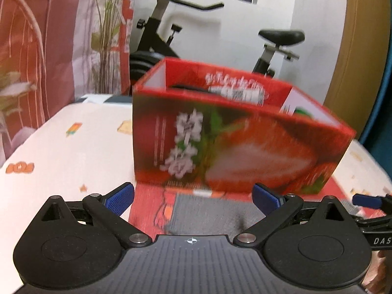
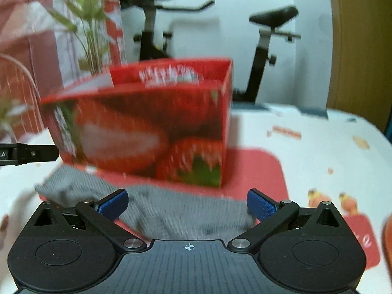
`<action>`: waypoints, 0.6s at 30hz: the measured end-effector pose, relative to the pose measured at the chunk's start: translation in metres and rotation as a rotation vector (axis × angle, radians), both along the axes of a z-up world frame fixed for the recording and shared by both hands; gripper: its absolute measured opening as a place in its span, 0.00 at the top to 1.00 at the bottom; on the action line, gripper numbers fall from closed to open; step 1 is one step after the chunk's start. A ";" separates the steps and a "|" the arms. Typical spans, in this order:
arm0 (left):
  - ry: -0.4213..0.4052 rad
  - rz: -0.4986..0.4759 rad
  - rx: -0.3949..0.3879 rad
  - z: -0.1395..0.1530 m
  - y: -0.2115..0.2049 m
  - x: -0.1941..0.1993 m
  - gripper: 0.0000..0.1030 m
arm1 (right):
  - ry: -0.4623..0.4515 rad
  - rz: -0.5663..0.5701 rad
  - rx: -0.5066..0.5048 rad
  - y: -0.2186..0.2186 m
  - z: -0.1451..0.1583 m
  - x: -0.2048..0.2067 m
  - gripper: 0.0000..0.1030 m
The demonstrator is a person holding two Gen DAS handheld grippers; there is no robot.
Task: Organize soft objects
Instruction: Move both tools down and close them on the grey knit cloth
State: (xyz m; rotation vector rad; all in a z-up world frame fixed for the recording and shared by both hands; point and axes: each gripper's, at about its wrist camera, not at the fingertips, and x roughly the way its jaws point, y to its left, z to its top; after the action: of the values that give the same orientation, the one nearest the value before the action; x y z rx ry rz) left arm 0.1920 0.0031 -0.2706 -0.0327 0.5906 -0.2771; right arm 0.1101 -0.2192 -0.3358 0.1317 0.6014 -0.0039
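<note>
A red open-topped strawberry box (image 1: pixel 220 132) stands on a red mat (image 1: pixel 149 201), also seen in the right wrist view (image 2: pixel 152 127). A grey knitted cloth (image 2: pixel 176 210) lies flat on the mat in front of the box, also in the left wrist view (image 1: pixel 208 210). My left gripper (image 1: pixel 193 199) is open and empty, just above the cloth's near part. My right gripper (image 2: pixel 187 204) is open and empty, its blue pads (image 2: pixel 259 207) on either side of the cloth. Both views are blurred.
The table (image 1: pixel 61 152) has a white patterned cover. The right gripper's blue tip (image 1: pixel 367 199) shows at the far right of the left wrist view. A floral curtain (image 1: pixel 49 49), an exercise bike (image 1: pixel 269 44) and a wooden door (image 2: pixel 357 49) stand behind.
</note>
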 end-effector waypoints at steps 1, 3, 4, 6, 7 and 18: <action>0.007 0.005 0.015 -0.006 -0.002 0.001 0.00 | 0.015 -0.006 -0.005 0.001 -0.004 0.001 0.00; 0.025 0.004 0.046 -0.015 -0.005 0.002 0.00 | 0.046 -0.018 -0.024 0.002 -0.011 0.004 0.00; 0.032 0.001 0.062 -0.020 -0.007 0.002 0.00 | 0.064 -0.028 -0.033 0.002 -0.015 0.006 0.00; 0.047 -0.011 0.082 -0.028 -0.010 0.002 0.00 | 0.098 -0.045 -0.017 -0.001 -0.020 0.010 0.00; 0.060 -0.022 0.085 -0.031 -0.011 0.004 0.00 | 0.107 -0.044 0.006 -0.004 -0.022 0.011 0.00; 0.126 -0.032 0.037 -0.048 -0.001 0.009 0.00 | 0.107 -0.030 -0.003 -0.004 -0.025 0.015 0.00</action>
State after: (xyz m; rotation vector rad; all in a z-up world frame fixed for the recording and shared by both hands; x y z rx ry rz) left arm 0.2009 0.0021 -0.3187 -0.0049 0.7214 -0.2961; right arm 0.1252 -0.2237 -0.3612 0.1385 0.7066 -0.0413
